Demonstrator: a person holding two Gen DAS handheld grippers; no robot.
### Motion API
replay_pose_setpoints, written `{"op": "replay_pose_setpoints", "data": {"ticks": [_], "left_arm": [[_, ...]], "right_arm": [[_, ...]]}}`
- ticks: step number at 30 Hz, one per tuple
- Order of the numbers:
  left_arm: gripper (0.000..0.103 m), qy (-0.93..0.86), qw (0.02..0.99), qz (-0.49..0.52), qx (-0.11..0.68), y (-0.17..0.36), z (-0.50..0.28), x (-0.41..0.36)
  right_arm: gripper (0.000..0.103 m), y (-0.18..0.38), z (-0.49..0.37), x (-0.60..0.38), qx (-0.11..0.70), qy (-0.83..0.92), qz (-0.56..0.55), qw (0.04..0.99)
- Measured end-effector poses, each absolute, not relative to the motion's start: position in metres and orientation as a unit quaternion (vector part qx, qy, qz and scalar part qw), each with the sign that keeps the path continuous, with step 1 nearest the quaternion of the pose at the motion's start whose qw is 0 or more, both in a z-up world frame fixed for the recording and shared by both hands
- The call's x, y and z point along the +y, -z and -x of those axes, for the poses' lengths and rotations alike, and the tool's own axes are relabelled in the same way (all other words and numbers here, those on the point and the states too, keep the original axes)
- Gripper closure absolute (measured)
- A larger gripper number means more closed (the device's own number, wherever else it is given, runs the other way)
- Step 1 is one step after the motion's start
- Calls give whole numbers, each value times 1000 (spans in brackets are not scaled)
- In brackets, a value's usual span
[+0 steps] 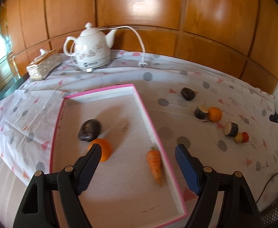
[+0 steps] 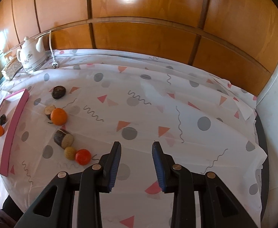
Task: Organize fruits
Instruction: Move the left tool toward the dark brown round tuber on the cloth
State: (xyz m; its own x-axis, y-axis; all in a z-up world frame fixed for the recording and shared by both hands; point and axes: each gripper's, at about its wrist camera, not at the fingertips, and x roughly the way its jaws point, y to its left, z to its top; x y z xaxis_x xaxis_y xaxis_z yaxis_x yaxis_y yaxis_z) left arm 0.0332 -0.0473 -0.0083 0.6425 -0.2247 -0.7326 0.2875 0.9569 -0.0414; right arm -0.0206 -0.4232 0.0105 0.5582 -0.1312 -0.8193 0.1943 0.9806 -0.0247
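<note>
My left gripper (image 1: 138, 155) hangs released and empty over the pink tray (image 1: 152, 114), where a carrot (image 1: 155, 163) and orange (image 1: 102, 149) already lie, while my right gripper (image 2: 136, 152), fingers apart around nothing, hovers near the loose fruit (image 2: 58, 116) left on the tablecloth (image 2: 177, 98).

- Two oranges are showing: one (image 1: 103, 149) is sitting in the pink tray (image 1: 154, 121), one (image 1: 214, 114) is lying on the table (image 1: 177, 87) at the tray's 3 o'clock.
- Two dark round fruits are showing: one (image 1: 89, 129) in the tray, one (image 1: 187, 93) on the table.
- Two cut dark pieces (image 1: 201, 112) (image 1: 231, 129) are lying on the table.
- One carrot (image 1: 154, 163) is lying in the tray.
- One small yellow fruit (image 1: 238, 137) and one small red fruit (image 1: 245, 136) are touching on the table.
- One white kettle (image 1: 93, 51) is standing at 12 o'clock.
</note>
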Motion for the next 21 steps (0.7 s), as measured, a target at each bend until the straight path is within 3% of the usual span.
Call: {"op": "replay_pose_setpoints", "data": {"ticks": [21], "left_arm": [[23, 206, 882, -99, 412, 20, -44, -132]], "right_arm": [[69, 10, 25, -496, 483, 210, -116, 842]]}}
